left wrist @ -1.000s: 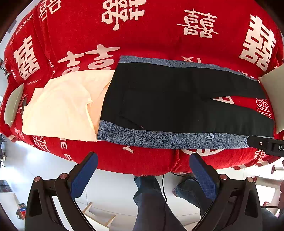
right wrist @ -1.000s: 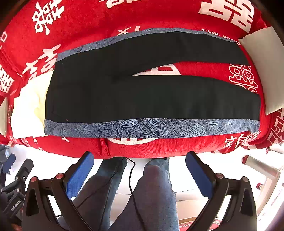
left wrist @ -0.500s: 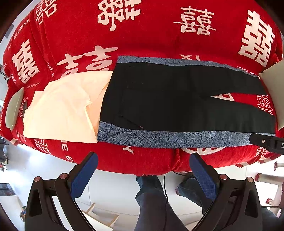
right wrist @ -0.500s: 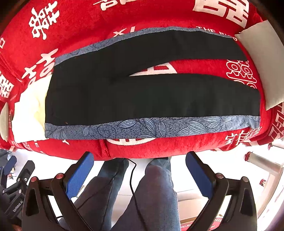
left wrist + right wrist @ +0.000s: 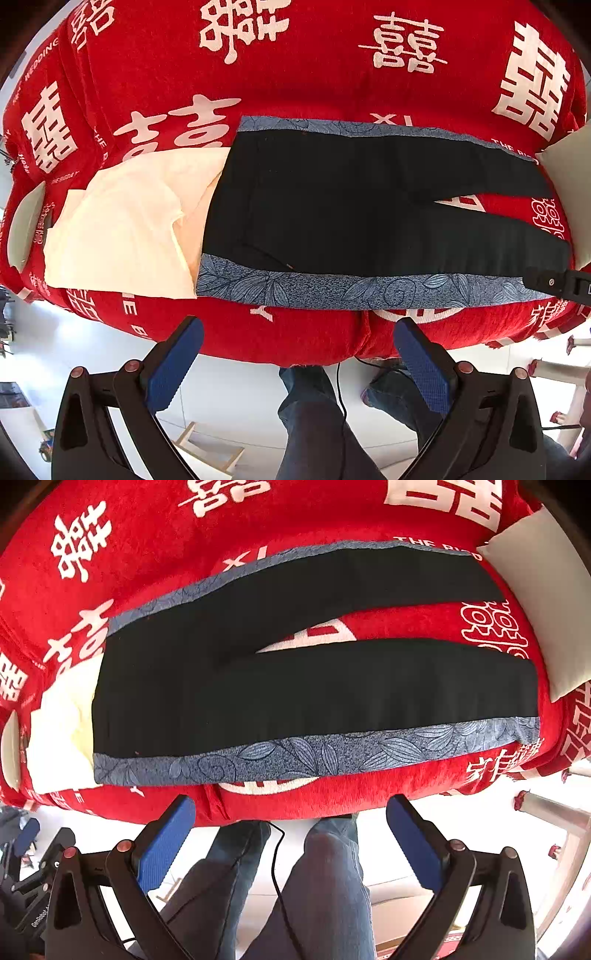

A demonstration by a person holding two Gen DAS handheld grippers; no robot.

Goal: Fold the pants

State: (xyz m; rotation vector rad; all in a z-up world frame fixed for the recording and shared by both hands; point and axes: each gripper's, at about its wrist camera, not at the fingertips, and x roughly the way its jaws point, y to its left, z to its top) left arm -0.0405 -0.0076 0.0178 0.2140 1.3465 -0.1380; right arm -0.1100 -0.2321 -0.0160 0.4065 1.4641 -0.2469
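Note:
Black pants with blue leaf-patterned side stripes lie flat on a red cloth surface, waist to the left, both legs spread apart to the right. The same pants fill the right wrist view. My left gripper hangs open over the near edge, below the waist end of the pants, holding nothing. My right gripper is open too, off the near edge below the near leg's blue stripe. Neither gripper touches the fabric.
A cream cloth lies left of the pants, partly tucked under the waist. A pale cushion sits at the right end. The red cover has white characters. A person's jeans-clad legs and a cable are below the edge.
Both views have shifted slightly, with the pants sitting a little lower and closer in the right wrist view. Both grippers stay open and the pants lie unmoved.

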